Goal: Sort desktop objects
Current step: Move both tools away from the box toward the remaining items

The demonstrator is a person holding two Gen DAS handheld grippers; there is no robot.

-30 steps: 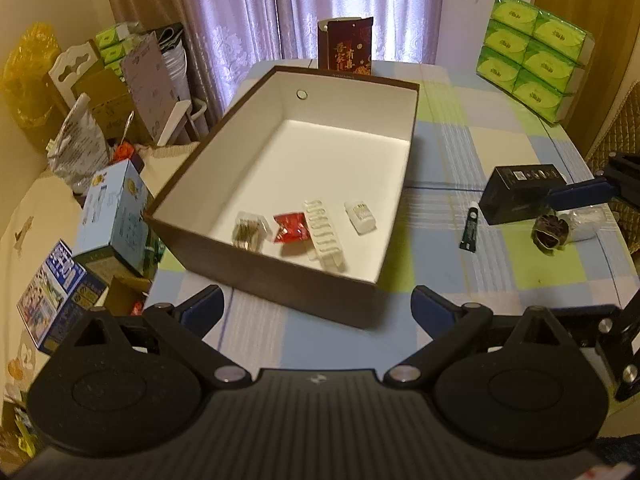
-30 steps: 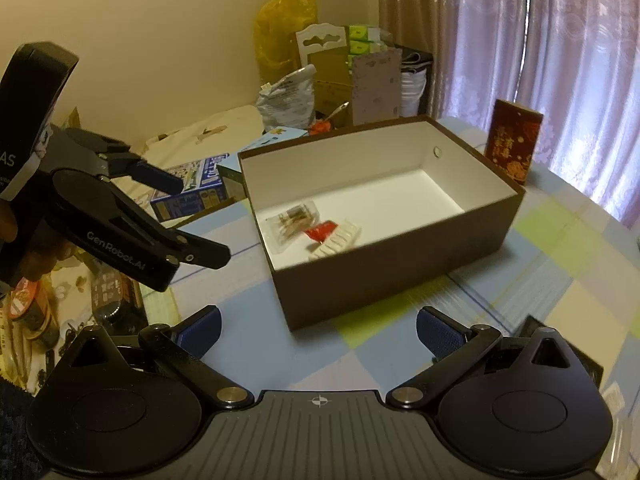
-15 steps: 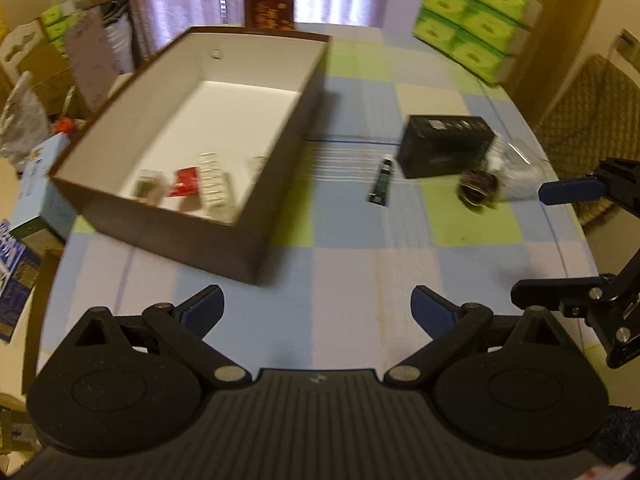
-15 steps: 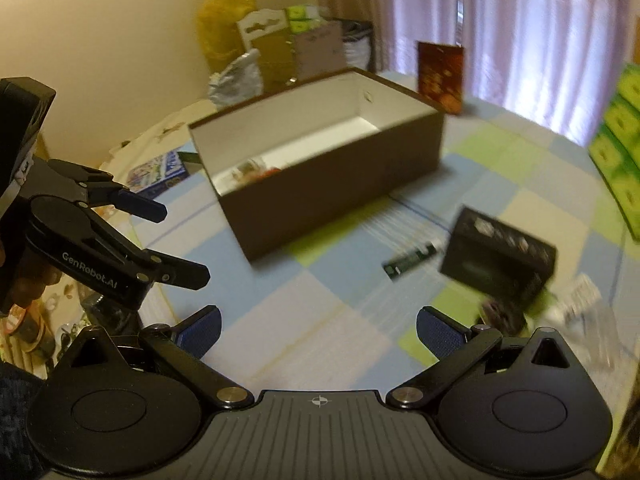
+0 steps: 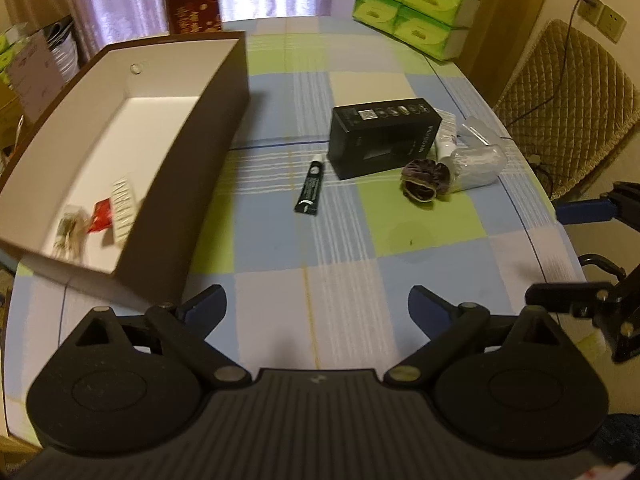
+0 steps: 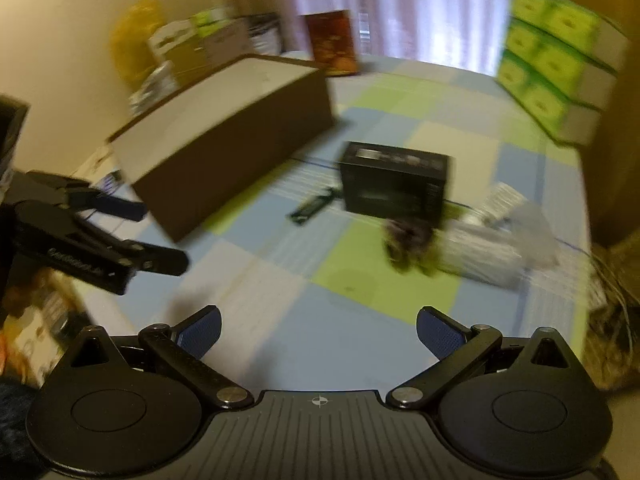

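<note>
two grippers hang over the near edge of the table (image 5: 420,240), both spread wide and holding nothing: the left gripper (image 5: 318,306) shows bare cloth between its blue pads, and so does the right gripper (image 6: 318,330).

what is left to sort lies ahead of the fingers, toward the right edge. the dark tube (image 5: 311,187) rests on the cloth between the brown box (image 5: 208,168) and the black carton (image 5: 382,136), just beside the carton, its long axis running nearly front to back, cap end away. to the right of it the dark scrunchie (image 5: 425,179) touches a clear plastic bundle (image 5: 474,160), with a small white tube (image 5: 445,136) wedged against the carton.

by my reading the left gripper lines up nearer the dark tube, and its jaws would cross the tube's width as they stand; the right gripper sits nearer the scrunchie and the bundle.

inside the brown box, at its near end, a few small packets are partly cut off by the wall and blurred. the right wrist view is smeared throughout, so the scrunchie and bundle there are only shapes.
</note>
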